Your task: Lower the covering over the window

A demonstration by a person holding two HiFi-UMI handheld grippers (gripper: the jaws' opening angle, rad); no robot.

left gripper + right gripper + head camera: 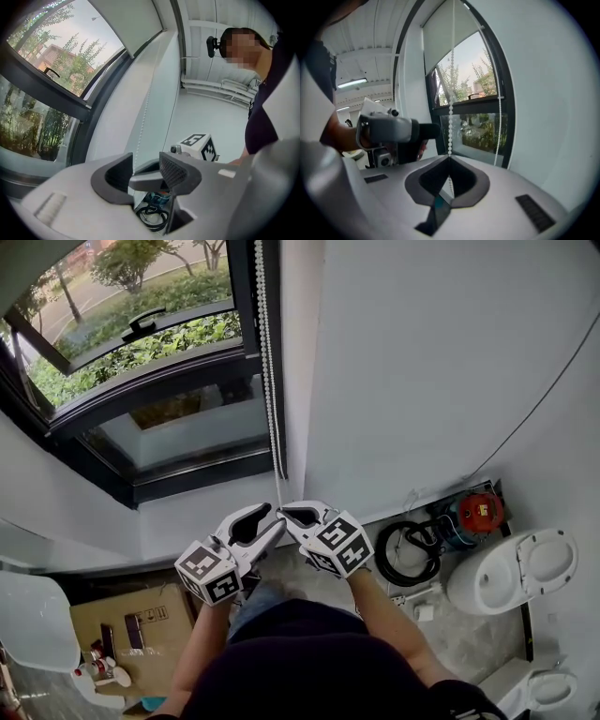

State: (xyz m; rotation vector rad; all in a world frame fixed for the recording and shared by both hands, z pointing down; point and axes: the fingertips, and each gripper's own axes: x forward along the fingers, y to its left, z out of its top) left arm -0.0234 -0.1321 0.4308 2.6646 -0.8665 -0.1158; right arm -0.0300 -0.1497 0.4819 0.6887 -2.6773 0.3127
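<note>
Right gripper view: right gripper (449, 160) jaws clamped on bead chain (450, 117); roller blind (440, 35) high up, outside head view. Left gripper (146, 173) jaws apart, gripping nothing.

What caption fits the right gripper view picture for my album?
The right claw grips the white beaded blind cord beside the dark-framed window.

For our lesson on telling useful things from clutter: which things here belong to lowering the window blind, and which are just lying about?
Part of the job:
- blind
- bead chain
- window
- right gripper, fingers shut on the chain
- left gripper, open

Just lying about:
- toilet
- coiled black hose
- cardboard box
</note>
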